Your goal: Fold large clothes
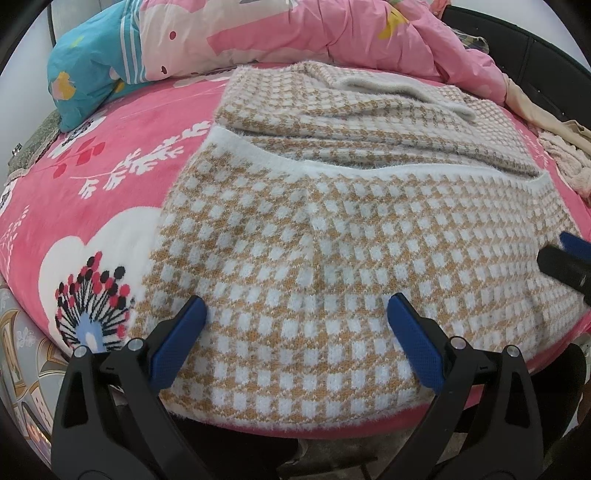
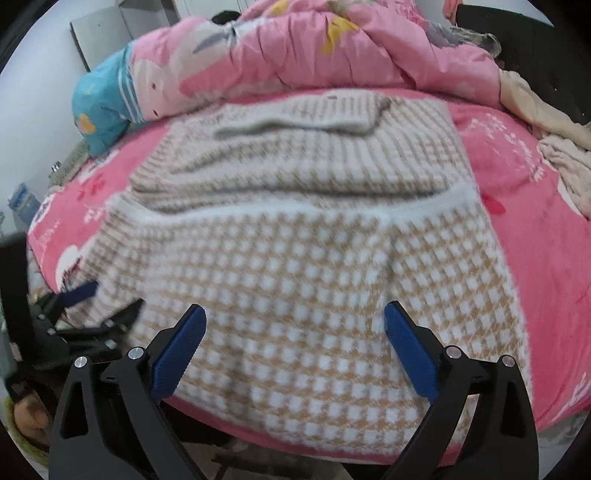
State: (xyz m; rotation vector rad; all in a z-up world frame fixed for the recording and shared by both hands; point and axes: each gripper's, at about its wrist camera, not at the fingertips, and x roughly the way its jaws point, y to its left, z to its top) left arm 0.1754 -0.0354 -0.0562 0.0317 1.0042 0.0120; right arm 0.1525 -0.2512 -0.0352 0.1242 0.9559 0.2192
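A large tan-and-white checked knit garment (image 1: 332, 229) lies spread on the pink bed, its near part folded back over the far part with a white fuzzy hem across the middle. My left gripper (image 1: 295, 314) hovers open over the garment's near left portion, nothing between its blue pads. The right gripper's tip (image 1: 565, 258) shows at the right edge of the left wrist view. In the right wrist view the same garment (image 2: 295, 258) fills the middle, and my right gripper (image 2: 295, 321) stands open above its near edge. The left gripper (image 2: 85, 310) appears at the lower left there.
A pink floral bedspread (image 1: 92, 184) covers the bed. A rumpled pink duvet (image 1: 295, 33) and a teal pillow (image 1: 88, 62) lie along the far side. Beige clothes (image 1: 561, 155) are piled at the far right. The bed's front edge (image 2: 258, 439) runs just under the grippers.
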